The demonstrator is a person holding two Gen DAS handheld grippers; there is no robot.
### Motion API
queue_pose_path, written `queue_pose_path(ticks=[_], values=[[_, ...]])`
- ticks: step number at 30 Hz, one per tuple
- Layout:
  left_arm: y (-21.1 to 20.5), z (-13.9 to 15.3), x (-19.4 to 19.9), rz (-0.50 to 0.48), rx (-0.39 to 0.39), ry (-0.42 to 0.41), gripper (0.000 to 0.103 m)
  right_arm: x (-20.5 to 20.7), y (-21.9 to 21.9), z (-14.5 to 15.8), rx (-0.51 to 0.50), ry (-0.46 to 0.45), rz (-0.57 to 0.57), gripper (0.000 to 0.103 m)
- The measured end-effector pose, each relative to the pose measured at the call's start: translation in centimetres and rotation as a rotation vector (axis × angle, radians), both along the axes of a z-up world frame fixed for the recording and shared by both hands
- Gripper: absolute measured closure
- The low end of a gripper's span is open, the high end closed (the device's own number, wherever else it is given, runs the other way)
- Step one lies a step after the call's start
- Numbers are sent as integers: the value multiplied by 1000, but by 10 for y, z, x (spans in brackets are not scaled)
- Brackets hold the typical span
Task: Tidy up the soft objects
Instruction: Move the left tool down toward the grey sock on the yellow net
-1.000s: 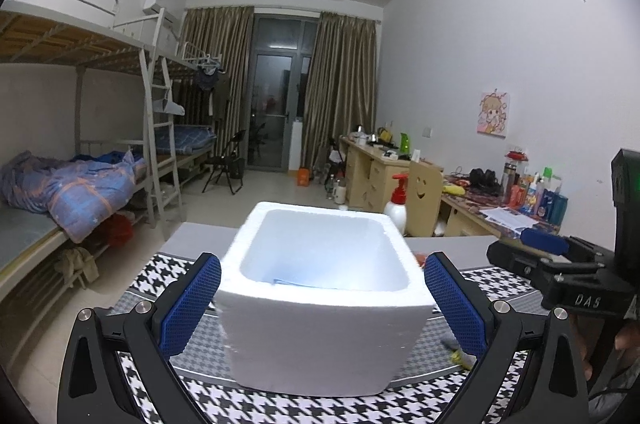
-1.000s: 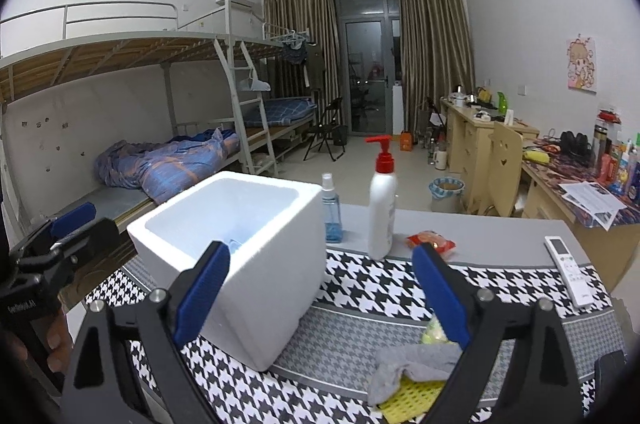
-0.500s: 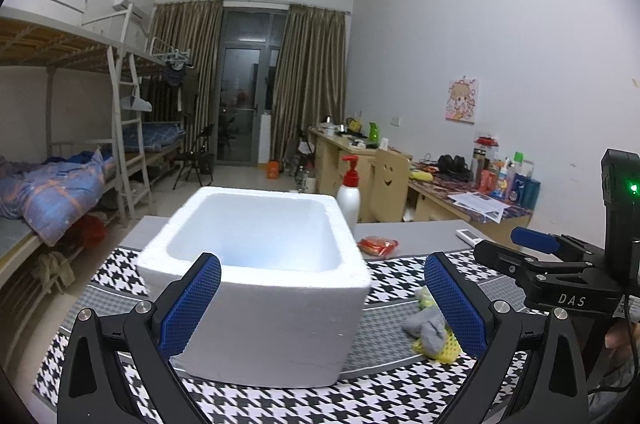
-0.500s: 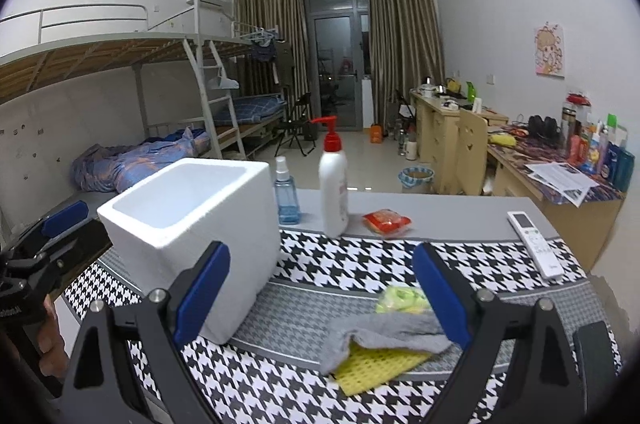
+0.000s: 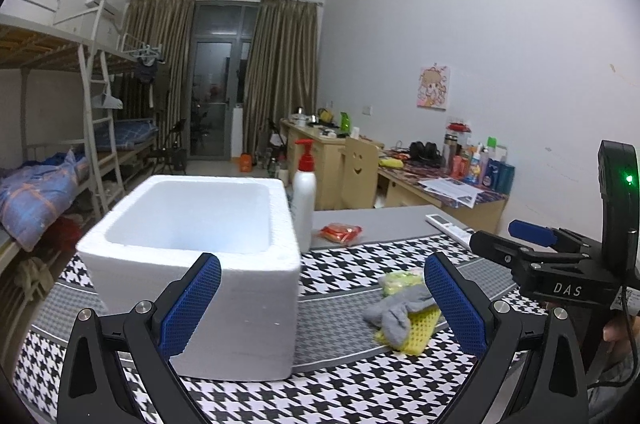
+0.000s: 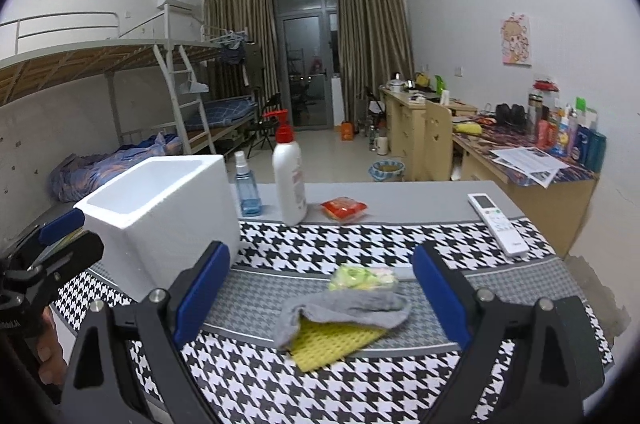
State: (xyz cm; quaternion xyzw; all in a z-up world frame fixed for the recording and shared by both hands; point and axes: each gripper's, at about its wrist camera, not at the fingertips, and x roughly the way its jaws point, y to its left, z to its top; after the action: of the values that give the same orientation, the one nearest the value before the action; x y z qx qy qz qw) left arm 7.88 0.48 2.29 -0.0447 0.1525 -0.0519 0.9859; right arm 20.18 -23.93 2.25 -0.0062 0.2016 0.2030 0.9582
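Two grippers up, neither holding anything. Far left sits the foam box (image 6: 160,207), top open — presumably where the soft stuff goes. My left gripper (image 5: 320,308) has its jaws spread wide, aimed between the box and the pile. Right of that, the grey sock (image 6: 344,310) lies draped over the yellow cloth (image 6: 332,344), with a green-yellow sponge (image 6: 360,278) touching behind. My right gripper (image 6: 320,300) is spread wide too, framing the sock — I'd guess that's the first grab.

Left gripper (image 5: 322,298) fingers spread wide, right gripper (image 6: 322,298) likewise
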Motion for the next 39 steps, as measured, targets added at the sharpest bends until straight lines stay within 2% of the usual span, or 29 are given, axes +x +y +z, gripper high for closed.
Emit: queue_pose_path(ticks=[14,27,31,39], values=[[-38,-15,19,-91,33,64,1,15,-31,-17,11,49,-76,8],[-58,-32,42,-112,45,142,1,28,-40,-31,-5,96,-66,8],[-62,-37,52,-125,26,182,1,33,-40,-35,-9,118,-54,8],[-75,-47,67,-134,56,226,1,45,-48,-40,-19,153,-57,8]])
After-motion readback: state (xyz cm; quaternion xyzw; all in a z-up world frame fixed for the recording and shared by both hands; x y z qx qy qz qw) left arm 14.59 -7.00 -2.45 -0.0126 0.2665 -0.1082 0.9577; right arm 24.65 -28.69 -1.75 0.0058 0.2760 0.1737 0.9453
